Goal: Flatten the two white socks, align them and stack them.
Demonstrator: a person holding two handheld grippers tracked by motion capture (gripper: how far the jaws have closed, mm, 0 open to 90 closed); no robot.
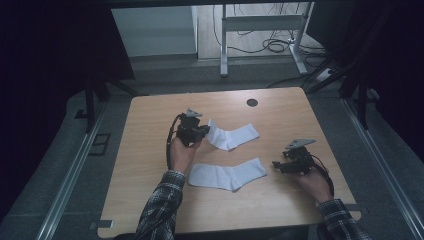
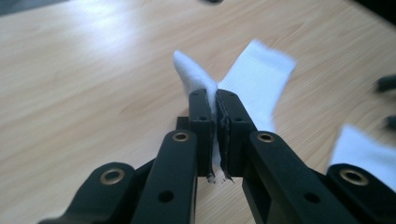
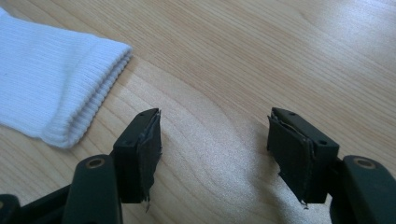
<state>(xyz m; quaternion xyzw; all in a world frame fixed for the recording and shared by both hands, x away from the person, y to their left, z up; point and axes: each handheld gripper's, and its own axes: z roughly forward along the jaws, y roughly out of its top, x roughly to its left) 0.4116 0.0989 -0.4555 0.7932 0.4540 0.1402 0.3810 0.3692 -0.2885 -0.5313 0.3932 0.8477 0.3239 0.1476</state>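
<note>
Two white socks lie on the wooden table (image 1: 280, 105). The far sock (image 1: 234, 136) is pinched at its left end by my left gripper (image 1: 204, 131), and in the left gripper view the white fabric of this far sock (image 2: 259, 74) is clamped between the shut jaws of my left gripper (image 2: 216, 100), its tip sticking up. The near sock (image 1: 227, 175) lies flat in front of it. My right gripper (image 1: 276, 164) hovers just right of the near sock's cuff (image 3: 70, 93), and in the right gripper view my right gripper (image 3: 212, 140) stands open with bare wood between its fingers.
A round dark hole (image 1: 252, 102) sits near the table's far edge. Beyond the table stand a metal desk frame (image 1: 260, 30) and loose cables (image 1: 275, 45) on the floor. Dark curtains flank both sides.
</note>
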